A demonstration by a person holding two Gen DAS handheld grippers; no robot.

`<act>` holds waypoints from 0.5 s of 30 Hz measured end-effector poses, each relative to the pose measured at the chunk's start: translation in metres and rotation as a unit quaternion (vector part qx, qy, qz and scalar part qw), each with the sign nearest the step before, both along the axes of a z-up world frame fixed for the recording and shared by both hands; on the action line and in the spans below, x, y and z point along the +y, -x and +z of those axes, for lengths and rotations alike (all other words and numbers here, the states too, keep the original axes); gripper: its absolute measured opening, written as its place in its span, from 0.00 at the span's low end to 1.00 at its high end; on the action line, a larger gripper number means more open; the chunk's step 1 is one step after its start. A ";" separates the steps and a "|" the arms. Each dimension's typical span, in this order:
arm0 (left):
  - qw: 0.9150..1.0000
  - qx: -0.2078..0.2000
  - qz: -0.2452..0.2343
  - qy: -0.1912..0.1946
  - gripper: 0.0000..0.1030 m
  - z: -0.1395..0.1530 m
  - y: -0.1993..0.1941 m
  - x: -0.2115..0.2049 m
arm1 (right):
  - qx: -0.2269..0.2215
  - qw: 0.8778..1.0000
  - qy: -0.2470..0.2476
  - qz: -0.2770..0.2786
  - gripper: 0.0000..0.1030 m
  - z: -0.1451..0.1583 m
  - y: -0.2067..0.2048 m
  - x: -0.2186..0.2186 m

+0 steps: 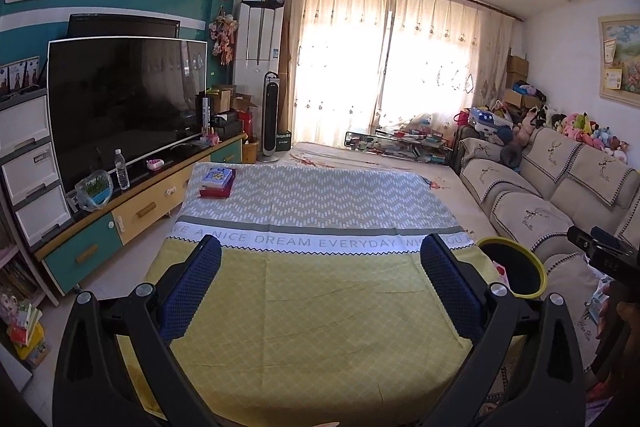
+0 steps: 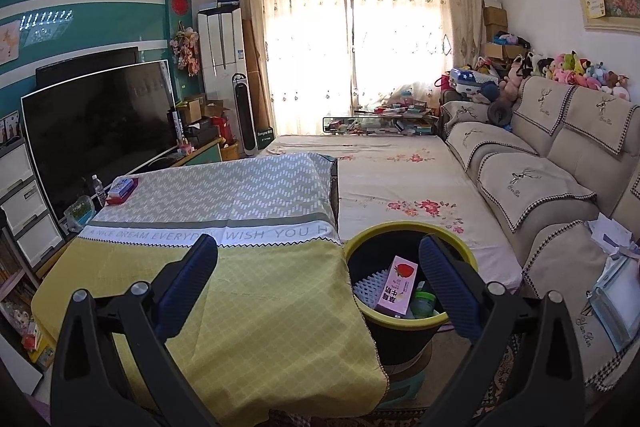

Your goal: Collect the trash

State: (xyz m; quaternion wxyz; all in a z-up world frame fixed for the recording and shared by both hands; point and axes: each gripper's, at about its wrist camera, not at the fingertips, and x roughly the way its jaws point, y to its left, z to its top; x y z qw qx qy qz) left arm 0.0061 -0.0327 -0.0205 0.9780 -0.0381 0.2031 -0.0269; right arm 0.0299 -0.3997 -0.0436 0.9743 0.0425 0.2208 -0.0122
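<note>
Left gripper (image 1: 320,279) and right gripper (image 2: 318,279) both released, empty; yellow-rimmed black plastic bin (image 2: 404,323) sits just right of yellow-grey clothed table (image 2: 240,291), near, likely for easy dropping; pink strawberry milk carton (image 2: 396,285) inside.

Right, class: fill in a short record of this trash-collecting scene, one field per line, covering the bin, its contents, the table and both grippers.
bin: black with yellow rim, standing beside the cloth-covered table
bin contents: pink strawberry carton, white ridged piece, green container
table items: stacked boxes at the far left corner
left gripper: jaws open, empty, over the table
right gripper: jaws open, empty, near the bin
</note>
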 end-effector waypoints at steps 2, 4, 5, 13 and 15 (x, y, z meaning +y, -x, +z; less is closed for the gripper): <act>1.000 0.001 0.001 -0.004 0.95 -0.001 -0.002 -0.001 | 0.002 1.000 -0.001 0.001 0.93 -0.001 -0.001 -0.001; 1.000 0.001 0.001 -0.005 0.95 -0.002 -0.002 -0.003 | 0.002 1.000 -0.002 0.000 0.93 -0.001 -0.001 -0.002; 1.000 0.001 0.000 -0.005 0.95 -0.002 -0.001 -0.004 | 0.002 1.000 -0.002 0.000 0.93 -0.001 -0.002 -0.002; 1.000 0.007 -0.007 -0.009 0.95 -0.004 -0.002 -0.008 | 0.003 1.000 -0.005 -0.003 0.93 -0.005 -0.003 -0.003; 1.000 0.010 -0.008 -0.009 0.95 -0.006 -0.003 -0.009 | 0.003 1.000 -0.004 -0.003 0.93 -0.005 -0.003 -0.002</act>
